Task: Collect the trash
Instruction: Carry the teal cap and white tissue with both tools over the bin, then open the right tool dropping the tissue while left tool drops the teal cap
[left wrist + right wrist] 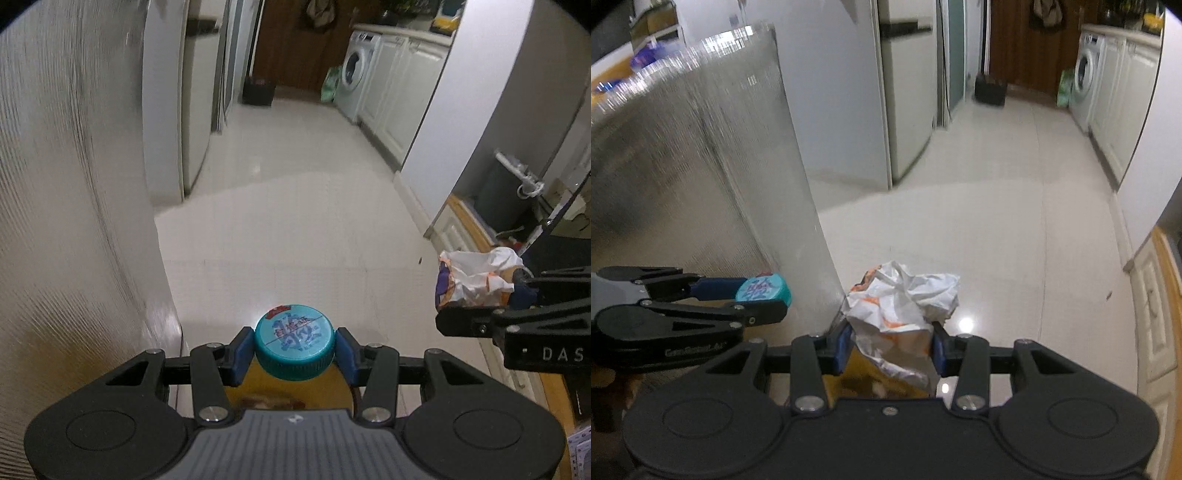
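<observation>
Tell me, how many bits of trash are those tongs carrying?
2. A bottle with a teal cap is clamped in the left tongs; a crumpled wrapper is clamped in the right tongs. More trash may lie out of view.

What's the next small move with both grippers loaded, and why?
Probably keep both closed and carry on to a bin: the left gripper grips a teal-capped bottle, the right gripper a crumpled wrapper, and no bin is visible.
</observation>
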{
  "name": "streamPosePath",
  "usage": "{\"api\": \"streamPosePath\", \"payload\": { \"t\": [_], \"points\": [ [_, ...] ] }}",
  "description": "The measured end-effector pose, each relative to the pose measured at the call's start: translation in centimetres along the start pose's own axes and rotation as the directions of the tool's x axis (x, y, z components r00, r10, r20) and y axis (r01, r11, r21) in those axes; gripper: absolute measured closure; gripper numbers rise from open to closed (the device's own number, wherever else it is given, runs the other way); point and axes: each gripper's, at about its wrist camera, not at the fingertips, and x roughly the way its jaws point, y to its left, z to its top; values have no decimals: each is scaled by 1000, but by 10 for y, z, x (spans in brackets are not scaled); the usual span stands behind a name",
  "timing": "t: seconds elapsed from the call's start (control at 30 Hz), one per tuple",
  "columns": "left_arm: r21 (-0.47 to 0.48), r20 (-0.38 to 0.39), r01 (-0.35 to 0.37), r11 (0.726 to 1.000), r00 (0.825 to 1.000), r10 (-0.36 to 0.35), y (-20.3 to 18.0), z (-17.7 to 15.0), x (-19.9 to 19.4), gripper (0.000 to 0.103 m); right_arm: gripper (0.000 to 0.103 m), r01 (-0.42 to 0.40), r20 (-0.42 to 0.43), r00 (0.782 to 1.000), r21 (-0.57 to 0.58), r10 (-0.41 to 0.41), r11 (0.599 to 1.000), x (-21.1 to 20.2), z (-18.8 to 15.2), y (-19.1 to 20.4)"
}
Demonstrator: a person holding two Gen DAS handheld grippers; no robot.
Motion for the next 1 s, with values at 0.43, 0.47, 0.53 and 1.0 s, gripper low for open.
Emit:
{"api": "streamPosePath", "payload": {
  "t": [0.43,0.47,0.53,1.0],
  "points": [
    [-136,-167,-6,991,986,-17,49,-41,82,54,59,9,-302,953,18,-3,1000,114,-41,-6],
    [-144,-175,-4,990,984,-22,51,-43,86,54,59,9,-317,949,24,0,1000,121,-45,-7],
    [-160,-189,2,987,982,-32,54,-47,95,54,59,7,-348,937,45,9,999,136,-52,-9],
    [-353,-266,9,935,958,-109,80,-69,141,54,56,-46,-493,866,94,87,994,211,-88,9]
  ]
}}
